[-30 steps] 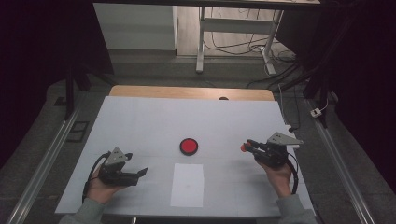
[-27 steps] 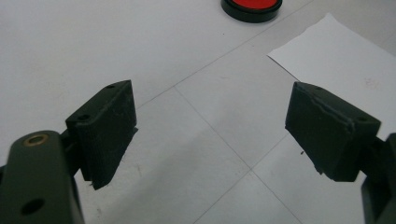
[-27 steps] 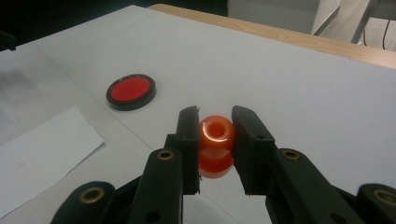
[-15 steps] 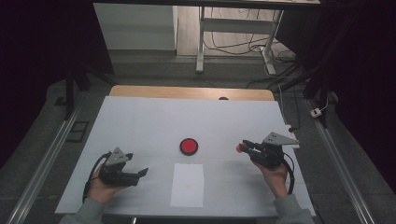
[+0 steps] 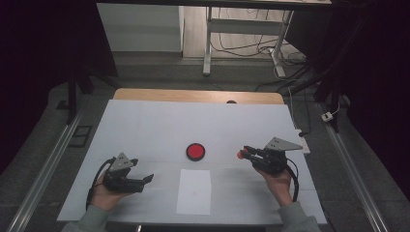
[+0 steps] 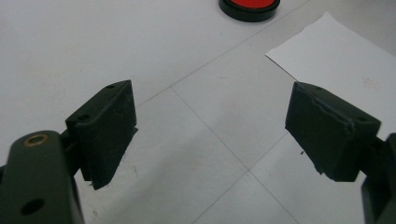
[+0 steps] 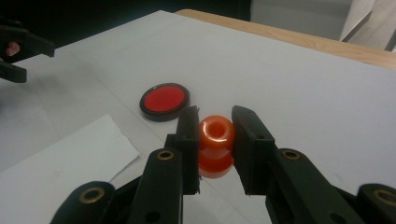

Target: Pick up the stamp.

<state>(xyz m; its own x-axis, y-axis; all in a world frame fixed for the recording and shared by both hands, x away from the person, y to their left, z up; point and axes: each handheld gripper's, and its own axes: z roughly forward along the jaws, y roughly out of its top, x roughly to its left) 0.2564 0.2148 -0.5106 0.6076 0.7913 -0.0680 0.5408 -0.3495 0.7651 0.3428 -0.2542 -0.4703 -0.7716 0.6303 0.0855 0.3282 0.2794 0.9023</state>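
While clamped: one orange stamp (image 7: 215, 144), one red pad (image 7: 164, 101)

Red disc (image 5: 196, 151) and paper sheet (image 5: 194, 191) sit mid-table (image 5: 145, 125) between tools; bare table surface all around.

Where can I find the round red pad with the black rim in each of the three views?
High view: the round red pad with the black rim lies at the table's middle.
Left gripper view: top edge, right of centre.
Right gripper view: left of centre.
Shared landmark: the white paper sheet beside it.
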